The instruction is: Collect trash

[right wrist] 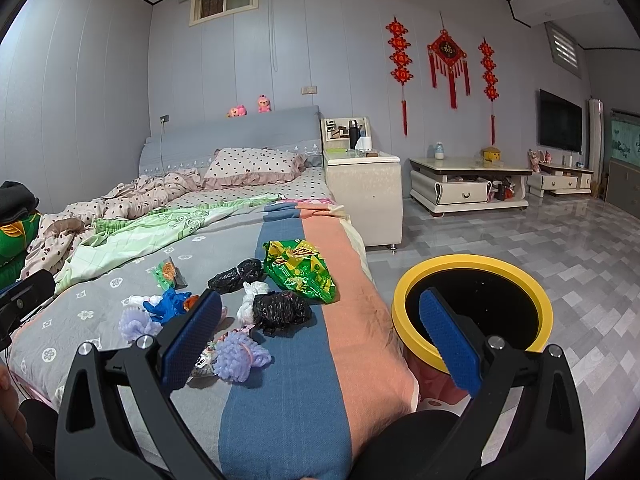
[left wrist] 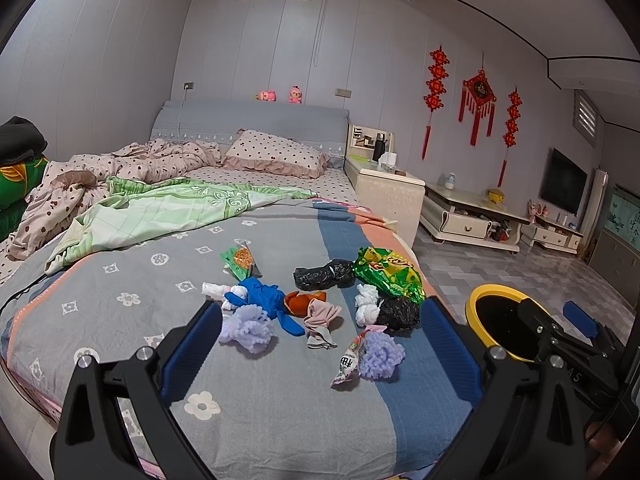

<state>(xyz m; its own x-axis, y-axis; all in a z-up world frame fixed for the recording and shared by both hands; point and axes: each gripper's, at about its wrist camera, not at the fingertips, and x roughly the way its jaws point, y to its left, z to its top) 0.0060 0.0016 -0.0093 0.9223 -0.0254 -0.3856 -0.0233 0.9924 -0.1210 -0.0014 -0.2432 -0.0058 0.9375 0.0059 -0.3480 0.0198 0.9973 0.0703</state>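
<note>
Left view: sits behind the left gripper (left wrist: 320, 344), above the foot of the bed (left wrist: 120, 288), facing the headboard (left wrist: 248, 120); the trash (left wrist: 320, 304) lies close below.
Right view: sits behind the right gripper (right wrist: 320, 344), at the bed's (right wrist: 288, 380) right foot corner, facing the same way but turned more toward the floor (right wrist: 560, 240) and bin (right wrist: 472, 264).
Nearness: both are near the bedcover, far from the back wall.
Shared: bed, trash (right wrist: 276, 292), bin (left wrist: 476, 300), headboard (right wrist: 240, 128), wall knots (left wrist: 478, 100) (right wrist: 446, 56).
</note>
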